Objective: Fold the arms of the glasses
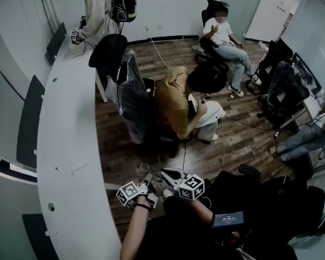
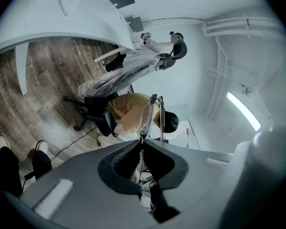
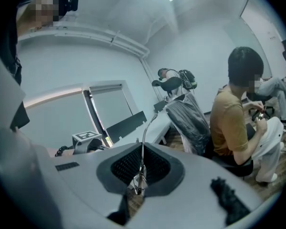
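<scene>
The glasses (image 1: 145, 170) are thin-framed and hang in the air low in the head view, between my two grippers and above the wood floor. My left gripper (image 1: 143, 180) is shut on them. In the left gripper view a lens and its rim (image 2: 146, 114) stick out edge-on from the closed jaws of that gripper (image 2: 141, 143). My right gripper (image 1: 163, 174) comes in from the right and is shut on a thin metal arm (image 3: 145, 130). That arm rises from the right gripper's jaws (image 3: 142, 149) and curves away at its tip. The two marker cubes sit close together.
A long curved white desk (image 1: 65, 145) runs along the left. A person in a yellow shirt (image 1: 173, 102) sits bent over just ahead, beside a plastic-covered chair (image 1: 131, 88). Another person (image 1: 97, 10) stands at the desk's far end, and a third (image 1: 226, 37) sits at the back.
</scene>
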Tool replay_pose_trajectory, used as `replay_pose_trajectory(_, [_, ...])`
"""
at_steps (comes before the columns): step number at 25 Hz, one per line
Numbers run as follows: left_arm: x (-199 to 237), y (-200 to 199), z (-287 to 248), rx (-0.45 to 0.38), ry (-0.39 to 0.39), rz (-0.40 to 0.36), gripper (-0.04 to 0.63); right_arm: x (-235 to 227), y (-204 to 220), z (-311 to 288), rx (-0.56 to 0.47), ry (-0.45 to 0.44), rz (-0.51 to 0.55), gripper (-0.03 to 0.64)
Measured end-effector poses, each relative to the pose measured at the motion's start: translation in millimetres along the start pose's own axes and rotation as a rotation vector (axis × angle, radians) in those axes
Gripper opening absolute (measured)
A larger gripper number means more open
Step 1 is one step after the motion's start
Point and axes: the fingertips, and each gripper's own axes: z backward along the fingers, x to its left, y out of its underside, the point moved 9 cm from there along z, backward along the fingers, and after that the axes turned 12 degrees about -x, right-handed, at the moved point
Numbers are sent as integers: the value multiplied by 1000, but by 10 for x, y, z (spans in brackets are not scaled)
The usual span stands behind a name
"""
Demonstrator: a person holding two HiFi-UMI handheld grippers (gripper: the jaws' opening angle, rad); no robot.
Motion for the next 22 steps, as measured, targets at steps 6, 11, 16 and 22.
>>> replay_pose_trajectory(6, [-16,-46,19,-30,-17,6,28,-28,-17,5,-16,-5,-35,17])
replay_pose_trajectory(11, [-8,-95,38,-55,-28,10,28,-38,-15,3,-27,-4,-47,17])
replay_pose_trajectory(16, [6,-125,45,-73,-33,12,28,-55,1,5,-31,-4,-55,17])
replay_pose_trajectory(22, [49,-177,110,-105,-39,21,28,-43,50,35,-25,-11,-67,15])
